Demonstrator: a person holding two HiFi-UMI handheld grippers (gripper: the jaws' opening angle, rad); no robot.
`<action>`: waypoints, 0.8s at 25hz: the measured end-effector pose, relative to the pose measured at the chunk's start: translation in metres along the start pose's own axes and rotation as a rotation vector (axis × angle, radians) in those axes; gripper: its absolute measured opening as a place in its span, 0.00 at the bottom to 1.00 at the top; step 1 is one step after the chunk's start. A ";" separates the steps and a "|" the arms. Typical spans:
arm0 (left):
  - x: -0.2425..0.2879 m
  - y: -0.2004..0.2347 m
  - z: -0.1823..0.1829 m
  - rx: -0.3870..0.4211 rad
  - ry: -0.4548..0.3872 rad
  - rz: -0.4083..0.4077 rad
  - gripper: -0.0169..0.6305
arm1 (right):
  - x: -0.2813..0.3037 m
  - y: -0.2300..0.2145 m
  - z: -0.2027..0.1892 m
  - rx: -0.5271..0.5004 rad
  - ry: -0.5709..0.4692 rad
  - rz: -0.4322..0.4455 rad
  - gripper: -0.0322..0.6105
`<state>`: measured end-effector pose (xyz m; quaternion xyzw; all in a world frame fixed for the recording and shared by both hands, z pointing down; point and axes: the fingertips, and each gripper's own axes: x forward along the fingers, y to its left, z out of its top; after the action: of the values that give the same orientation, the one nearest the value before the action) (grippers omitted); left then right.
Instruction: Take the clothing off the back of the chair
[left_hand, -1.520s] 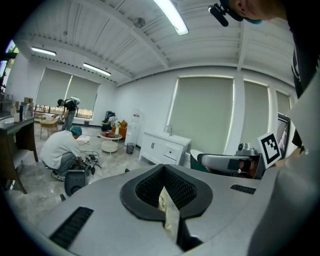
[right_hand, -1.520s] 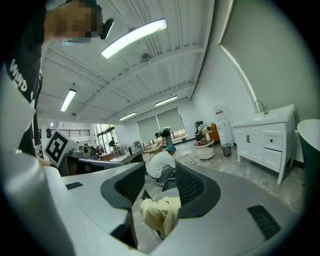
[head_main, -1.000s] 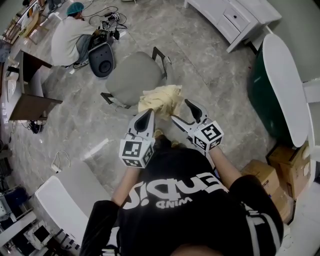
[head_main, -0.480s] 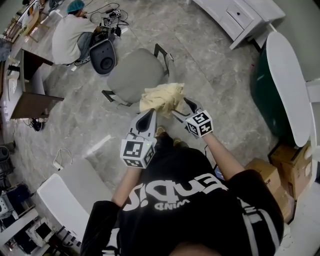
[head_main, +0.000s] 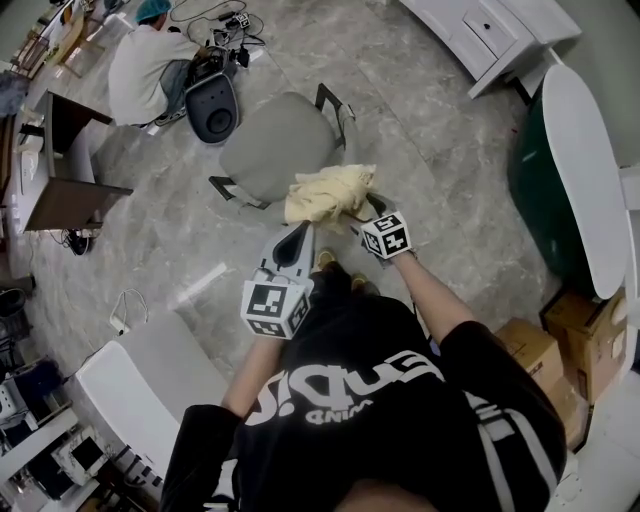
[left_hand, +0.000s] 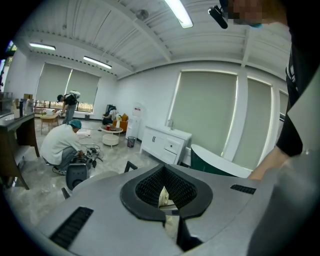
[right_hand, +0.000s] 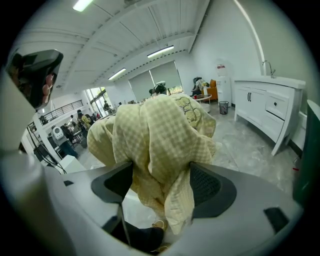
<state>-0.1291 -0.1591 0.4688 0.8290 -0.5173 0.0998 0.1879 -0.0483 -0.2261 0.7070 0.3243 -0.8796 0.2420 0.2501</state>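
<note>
Two tools, one piece of clothing, one chair. The left tool (head_main: 299, 233) is closed to a narrow slit and holds nothing, its tip just beside the cloth's near edge. The right tool (head_main: 368, 218) grips a hanging fold of the yellow checked clothing (head_main: 328, 194). The clothing lies bunched on the back of the grey chair (head_main: 270, 145), its long axis running sideways along the back.

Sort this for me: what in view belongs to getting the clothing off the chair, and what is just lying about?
Job: yellow clothing, grey chair, right gripper closed on the clothing, left gripper.
Lying about: cardboard boxes, white cabinet, green tub, floor cable, crouching person.
</note>
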 end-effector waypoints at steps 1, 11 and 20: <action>-0.001 0.001 -0.001 0.000 0.002 0.001 0.05 | 0.003 -0.001 0.001 -0.001 0.002 -0.003 0.52; -0.007 0.006 -0.005 -0.002 0.010 0.021 0.05 | 0.020 -0.002 0.020 -0.051 0.027 -0.015 0.52; -0.011 0.010 -0.009 -0.007 0.014 0.031 0.05 | 0.021 0.006 0.024 -0.127 0.061 0.000 0.48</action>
<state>-0.1430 -0.1503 0.4753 0.8194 -0.5292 0.1069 0.1928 -0.0731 -0.2457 0.6992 0.3003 -0.8851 0.1954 0.2971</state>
